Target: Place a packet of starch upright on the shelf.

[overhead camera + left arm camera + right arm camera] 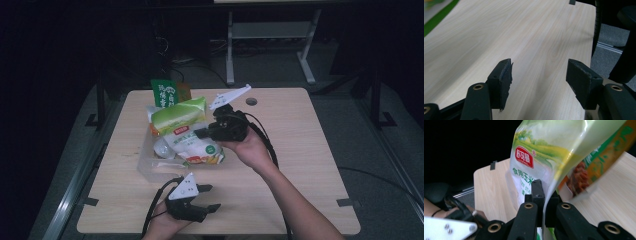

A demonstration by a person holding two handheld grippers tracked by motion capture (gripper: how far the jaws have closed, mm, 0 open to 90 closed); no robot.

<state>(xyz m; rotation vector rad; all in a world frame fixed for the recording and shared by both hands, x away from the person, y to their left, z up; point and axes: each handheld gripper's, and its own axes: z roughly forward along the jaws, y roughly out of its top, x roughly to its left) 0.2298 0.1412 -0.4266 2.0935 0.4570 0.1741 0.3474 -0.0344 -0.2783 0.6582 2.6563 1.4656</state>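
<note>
Green and white plastic fills the middle of the scene: a corn starch bag [192, 146] with a red brand patch hangs from the right gripper [201, 133], whose jaws are pinched tight on the bag's edge. In the right gripper view the two black jaws meet on the thin side seam of the bag [536, 157], and the bag rises above them, tilted, with its printed front facing the camera. In the high view the bag sits just left of the gripper, over the far-left part of the light wooden table [300, 150], its lower end above a clear plastic container [155, 167]. A green-topped snack pouch [179, 115] lies just behind and above the bag, and a dark green packet [164, 92] stands upright at the table's far edge behind that. In the right gripper view an orange and green packet [599, 162] shows right behind the held bag.

The left gripper [207, 197] rests near the front edge of the table, well apart from the bags. Its jaws stand wide with nothing between them; the left gripper view shows bare wood grain [536, 37] between the two worn pads [505, 75].
</note>
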